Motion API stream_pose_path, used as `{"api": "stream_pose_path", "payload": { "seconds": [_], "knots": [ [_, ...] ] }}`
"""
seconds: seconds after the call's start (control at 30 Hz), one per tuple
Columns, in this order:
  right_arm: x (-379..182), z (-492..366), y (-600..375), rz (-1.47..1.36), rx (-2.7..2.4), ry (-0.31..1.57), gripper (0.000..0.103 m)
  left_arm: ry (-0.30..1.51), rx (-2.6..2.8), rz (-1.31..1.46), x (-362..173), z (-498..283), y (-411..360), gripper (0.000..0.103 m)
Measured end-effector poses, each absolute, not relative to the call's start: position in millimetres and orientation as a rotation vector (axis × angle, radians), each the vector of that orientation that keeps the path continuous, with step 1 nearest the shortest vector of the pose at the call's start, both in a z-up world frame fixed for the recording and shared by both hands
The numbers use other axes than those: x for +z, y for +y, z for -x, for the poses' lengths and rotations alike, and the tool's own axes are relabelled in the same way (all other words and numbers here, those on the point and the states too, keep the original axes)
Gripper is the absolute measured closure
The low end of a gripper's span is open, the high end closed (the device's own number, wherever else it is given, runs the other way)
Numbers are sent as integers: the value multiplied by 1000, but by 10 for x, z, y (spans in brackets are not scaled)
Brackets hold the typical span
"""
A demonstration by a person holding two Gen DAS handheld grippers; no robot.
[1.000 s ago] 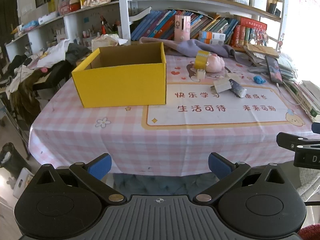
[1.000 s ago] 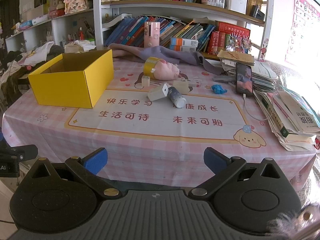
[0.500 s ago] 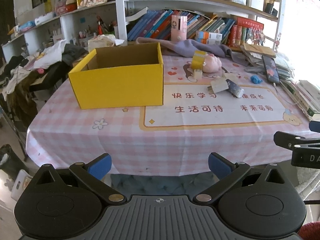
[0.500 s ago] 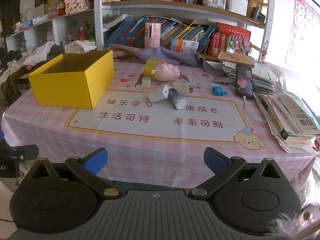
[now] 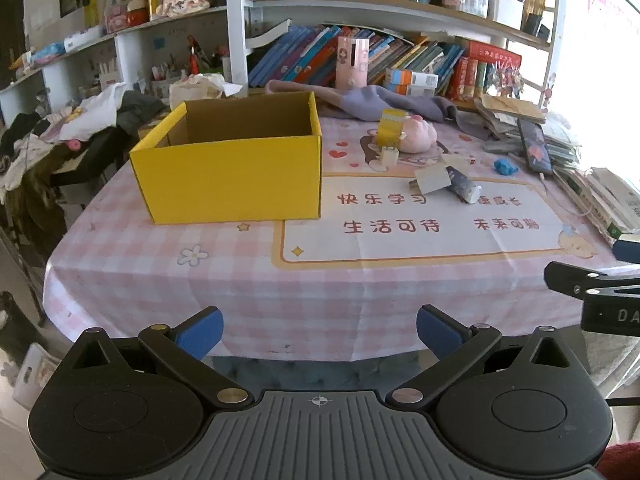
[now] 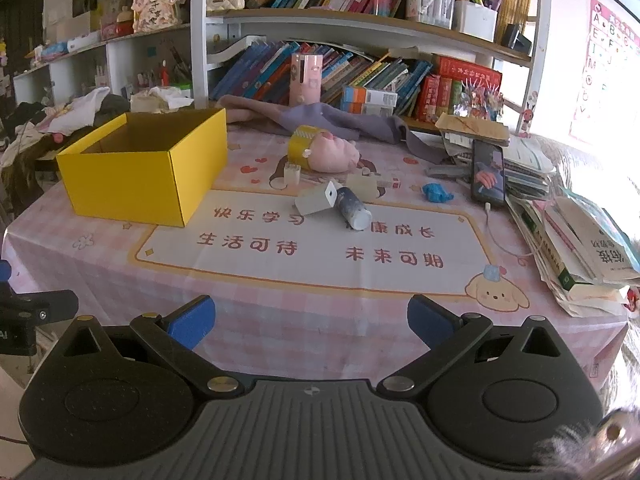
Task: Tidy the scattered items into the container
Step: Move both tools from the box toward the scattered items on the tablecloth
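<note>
So far nothing is held: the left gripper (image 5: 319,326) has its blue pads (image 5: 200,330) spread wide with only air between them, and the right gripper (image 6: 311,318) stands the same way, pads (image 6: 192,318) far apart and empty. Both hang off the near edge of the table (image 6: 280,320), short of the pink checked cloth, so neither is near any item. Out from the tongs, across the printed mat, the yellow box (image 5: 232,168) sits open-topped on the left side of the table; what shows of its inside looks bare, though the floor is hidden behind the front wall. The scattered items lie well apart from it, toward the middle and right: a white block (image 6: 316,200) touching a grey tube (image 6: 352,210) that lies on its side, a small white plug (image 6: 292,172) behind them, a cream piece (image 6: 362,185) just beside the tube, a roll of yellow tape (image 6: 302,148) leaning on a pink plush toy (image 6: 334,156), and a blue crumpled bit (image 6: 436,193) near the phone (image 6: 487,178). Judgement: the task is at its very start, the approach to a first pick not yet made. The white block and tube are closest to the right gripper, so that side seems the natural one to reach forward, lower over one of them and close. Because the two touch, the fingers would need to straddle one cleanly or the other may roll away.
</note>
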State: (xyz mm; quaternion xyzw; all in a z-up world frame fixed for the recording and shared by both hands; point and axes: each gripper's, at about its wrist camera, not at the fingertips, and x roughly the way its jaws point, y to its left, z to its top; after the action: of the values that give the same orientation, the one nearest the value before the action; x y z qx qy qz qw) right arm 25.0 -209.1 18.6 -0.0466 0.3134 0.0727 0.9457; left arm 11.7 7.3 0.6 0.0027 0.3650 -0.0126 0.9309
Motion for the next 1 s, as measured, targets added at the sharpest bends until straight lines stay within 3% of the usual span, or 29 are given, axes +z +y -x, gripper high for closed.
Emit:
{"api": "stream_pose_path", "payload": {
  "seconds": [1.0],
  "knots": [
    [252,-111,-2010,128,207,564,0,613,-55,-79,116,81,130,0]
  ]
}}
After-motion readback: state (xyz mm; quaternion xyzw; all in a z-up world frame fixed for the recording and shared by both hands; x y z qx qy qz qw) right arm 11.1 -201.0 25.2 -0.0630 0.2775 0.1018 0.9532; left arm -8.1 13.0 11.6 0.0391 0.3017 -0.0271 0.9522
